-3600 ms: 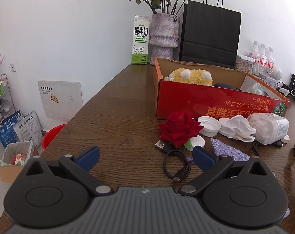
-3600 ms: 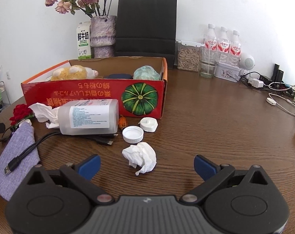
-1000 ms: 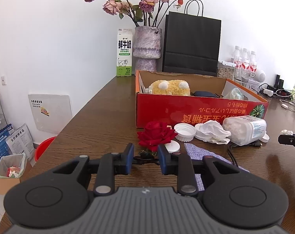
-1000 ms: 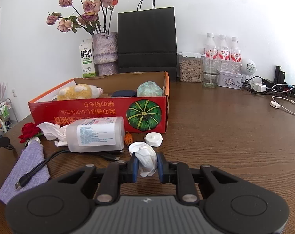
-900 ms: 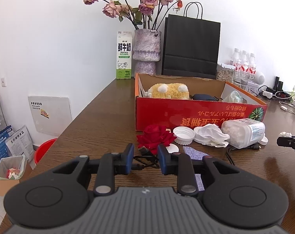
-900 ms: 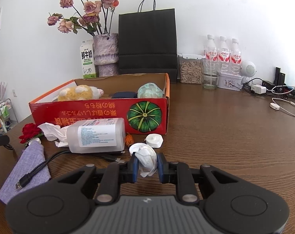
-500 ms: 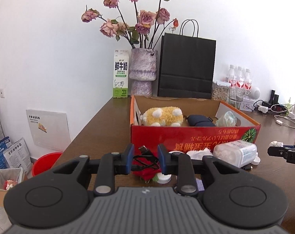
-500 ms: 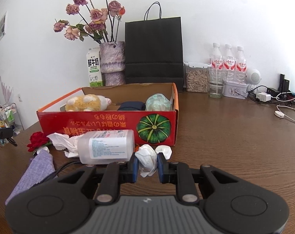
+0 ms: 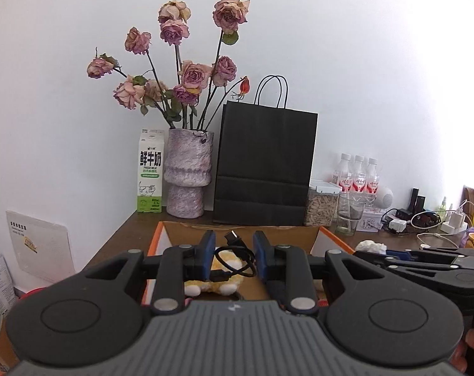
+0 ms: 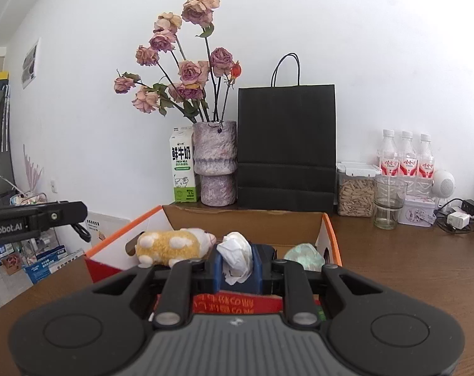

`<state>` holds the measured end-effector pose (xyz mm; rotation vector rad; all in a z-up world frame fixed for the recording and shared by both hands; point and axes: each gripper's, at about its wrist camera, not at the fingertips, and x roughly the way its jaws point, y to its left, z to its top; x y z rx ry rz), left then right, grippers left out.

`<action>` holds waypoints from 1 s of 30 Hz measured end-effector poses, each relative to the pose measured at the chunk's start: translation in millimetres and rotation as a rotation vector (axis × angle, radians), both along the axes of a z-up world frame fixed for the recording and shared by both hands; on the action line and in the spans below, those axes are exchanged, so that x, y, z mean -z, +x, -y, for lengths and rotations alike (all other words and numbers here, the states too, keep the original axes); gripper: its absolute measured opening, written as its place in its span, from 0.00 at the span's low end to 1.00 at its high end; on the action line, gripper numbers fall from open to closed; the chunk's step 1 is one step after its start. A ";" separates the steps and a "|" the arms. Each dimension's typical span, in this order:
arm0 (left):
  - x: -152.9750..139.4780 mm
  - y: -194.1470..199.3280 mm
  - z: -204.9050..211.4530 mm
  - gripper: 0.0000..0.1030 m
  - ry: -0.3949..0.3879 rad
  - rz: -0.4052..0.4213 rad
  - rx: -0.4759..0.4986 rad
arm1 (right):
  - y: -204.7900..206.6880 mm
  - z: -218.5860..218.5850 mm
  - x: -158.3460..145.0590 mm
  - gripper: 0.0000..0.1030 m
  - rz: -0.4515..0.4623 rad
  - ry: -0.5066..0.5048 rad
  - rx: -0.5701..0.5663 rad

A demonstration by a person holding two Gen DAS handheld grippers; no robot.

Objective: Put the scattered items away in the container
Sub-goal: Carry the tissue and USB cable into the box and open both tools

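My left gripper [image 9: 232,258] is shut on a coiled black USB cable [image 9: 234,261] and holds it above the near end of the red cardboard box [image 9: 154,247]. A yellow plush toy [image 9: 219,285] lies in the box just below it. My right gripper [image 10: 238,261] is shut on a crumpled white tissue [image 10: 235,255], raised over the box's front wall [image 10: 237,304]. Inside the box lie the yellow plush toy [image 10: 171,246], a dark item and a pale green bundle [image 10: 304,255]. The right gripper [image 9: 375,252] with its tissue shows at the right in the left wrist view. The left gripper's fingers [image 10: 58,214] show at the left in the right wrist view.
Behind the box stand a milk carton [image 10: 183,169], a vase of dried roses [image 10: 214,163] and a black paper bag [image 10: 285,147]. To the right are a jar, a glass [image 10: 388,202], three water bottles and chargers with cables on the brown table [image 10: 409,260].
Both grippers rose from the tabletop and moved forward toward the box, the left carrying the cable, the right the tissue. The loose items on the table dropped out of view.
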<state>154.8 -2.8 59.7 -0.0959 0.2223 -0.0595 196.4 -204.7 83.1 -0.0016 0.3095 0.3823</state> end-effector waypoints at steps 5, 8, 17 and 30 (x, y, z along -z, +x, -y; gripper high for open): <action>1.3 45.2 11.1 0.26 -0.021 -0.012 0.012 | 41.8 -6.4 2.7 0.18 -0.004 0.004 0.027; 9.4 70.7 14.7 0.26 -0.032 -0.021 0.007 | 63.6 -4.3 14.0 0.18 -0.033 0.019 0.043; 38.4 95.1 10.6 0.26 -0.033 -0.101 0.045 | 82.8 -0.4 44.2 0.18 -0.126 0.015 0.058; 46.3 88.6 14.0 0.78 0.009 -0.100 -0.010 | 68.3 -3.2 45.4 0.65 -0.110 -0.001 0.056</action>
